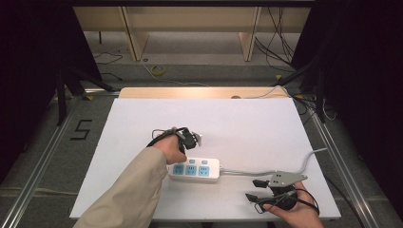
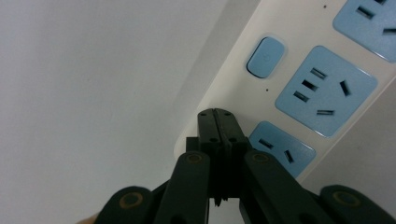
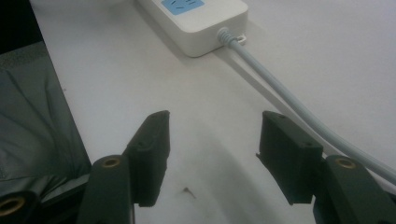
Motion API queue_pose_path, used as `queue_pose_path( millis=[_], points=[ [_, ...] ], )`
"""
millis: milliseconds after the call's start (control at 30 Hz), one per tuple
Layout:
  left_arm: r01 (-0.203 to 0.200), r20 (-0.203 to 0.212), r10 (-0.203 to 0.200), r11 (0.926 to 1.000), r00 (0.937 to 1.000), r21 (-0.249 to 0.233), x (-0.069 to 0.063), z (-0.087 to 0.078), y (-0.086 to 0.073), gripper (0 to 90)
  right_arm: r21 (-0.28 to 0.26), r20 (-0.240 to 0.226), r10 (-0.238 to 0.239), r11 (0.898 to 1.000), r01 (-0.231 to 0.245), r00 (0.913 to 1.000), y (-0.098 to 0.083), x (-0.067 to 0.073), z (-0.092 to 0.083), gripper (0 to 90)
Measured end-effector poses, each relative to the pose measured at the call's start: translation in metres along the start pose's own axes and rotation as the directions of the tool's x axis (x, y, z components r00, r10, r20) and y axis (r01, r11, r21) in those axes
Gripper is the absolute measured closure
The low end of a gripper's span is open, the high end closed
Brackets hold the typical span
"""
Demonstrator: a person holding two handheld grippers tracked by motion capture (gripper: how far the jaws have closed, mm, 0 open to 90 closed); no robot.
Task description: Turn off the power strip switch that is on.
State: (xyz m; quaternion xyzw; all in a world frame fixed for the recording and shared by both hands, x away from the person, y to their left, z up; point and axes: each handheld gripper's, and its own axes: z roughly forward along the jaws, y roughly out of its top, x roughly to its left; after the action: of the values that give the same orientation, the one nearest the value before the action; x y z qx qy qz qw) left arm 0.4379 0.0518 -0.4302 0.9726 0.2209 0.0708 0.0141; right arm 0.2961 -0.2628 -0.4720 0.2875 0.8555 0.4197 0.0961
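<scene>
Two grippers, left gripper closed over power strip, right gripper agape

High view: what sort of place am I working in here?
Probably a lab recording rig, not a home: a white-topped table inside dark curtains, loose cables on the floor, and a floor marking beside the metal frame.

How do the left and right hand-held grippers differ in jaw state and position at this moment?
The left hand-held gripper has its jaws shut together; the right hand-held gripper has them wide apart. The left one sits at the power strip, over its blue buttons; the right one rests apart near the table edge, beside the cable. Both hold nothing.
</scene>
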Motion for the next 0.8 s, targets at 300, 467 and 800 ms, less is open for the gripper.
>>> queue_pose_path(
  millis=[300, 467, 800],
  points=[
    [0.001, -0.013, -0.001, 1.0, 0.9999, 0.003, -0.0023, 0.0001, 0.0005, 89.9, 0.002, 0.001, -0.002, 1.0, 0.002, 1.0, 0.0001, -0.0002, -0.001, 43.9],
    [-0.015, -0.022, 0.015, 0.9999, 0.9996, 0.003, -0.0034, 0.0002, 0.0003, 89.9, 0.0, 0.002, -0.002, 1.0, 0.002, 1.0, 0.0002, 0.0, -0.0009, 43.9],
    [-0.059, -0.018, 0.06, 0.9981, 0.9981, 0.016, -0.0031, 0.0001, 0.0014, 90.0, 0.0, 0.003, 0.0, 1.0, 0.0, 1.0, 0.0003, -0.0003, -0.001, 43.9]
  ],
)
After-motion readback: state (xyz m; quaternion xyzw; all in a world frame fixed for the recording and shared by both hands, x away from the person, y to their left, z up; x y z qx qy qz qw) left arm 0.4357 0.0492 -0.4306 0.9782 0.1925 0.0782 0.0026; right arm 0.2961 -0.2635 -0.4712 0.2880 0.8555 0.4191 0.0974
